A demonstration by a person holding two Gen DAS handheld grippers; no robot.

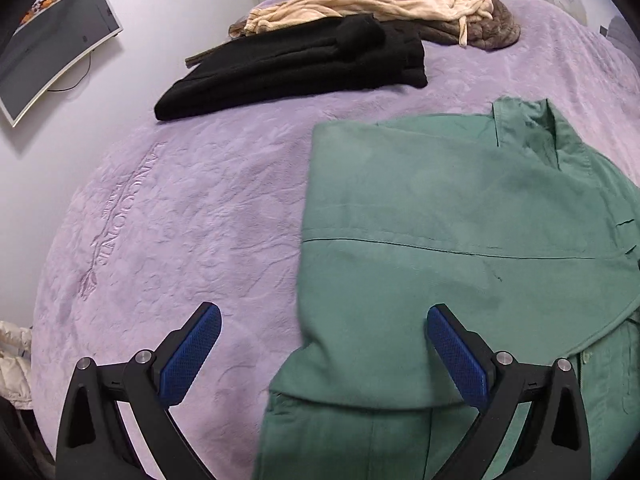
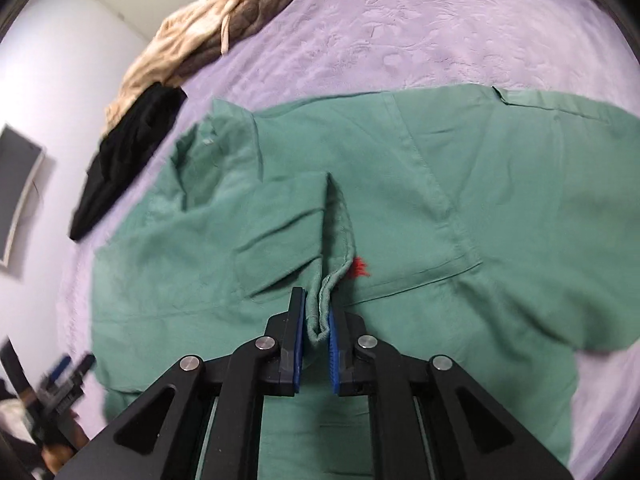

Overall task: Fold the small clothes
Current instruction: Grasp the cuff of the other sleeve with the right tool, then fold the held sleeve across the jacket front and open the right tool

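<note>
Lilac embossed bedspread [image 1: 192,208] covers the whole work surface, with a pale wall and a wall-mounted flat screen [image 1: 52,44] beyond its far edge.

Nearest you: your right gripper [image 2: 318,320] has its blue pads pinched narrow on a hemmed edge of the green cotton collared shirt [image 2: 400,200], likely a cuff or sleeve end. That fabric stands up in a ridge between the jaws. A small red mark shows on the shirt just beyond the pinch.

Your left gripper [image 1: 324,344] is spread wide and holds nothing. Its left pad hovers over bare bedspread, its right pad over the shirt's near left edge; whether either touches, I cannot tell.

Mid-distance: the shirt lies spread on the bedspread, collar towards the far side, one panel already laid over the body.

Farther off: a folded black knit garment [image 1: 296,68], well apart from the shirt. Behind it, a heap of cream and brown plush garments [image 1: 380,4].

Judgement: you are mid-fold, bringing the sleeve in over the body. Next move probably calls for carrying the pinched edge across, laying it flat, then releasing. Use the left gripper to pin the body so it doesn't drag.
</note>
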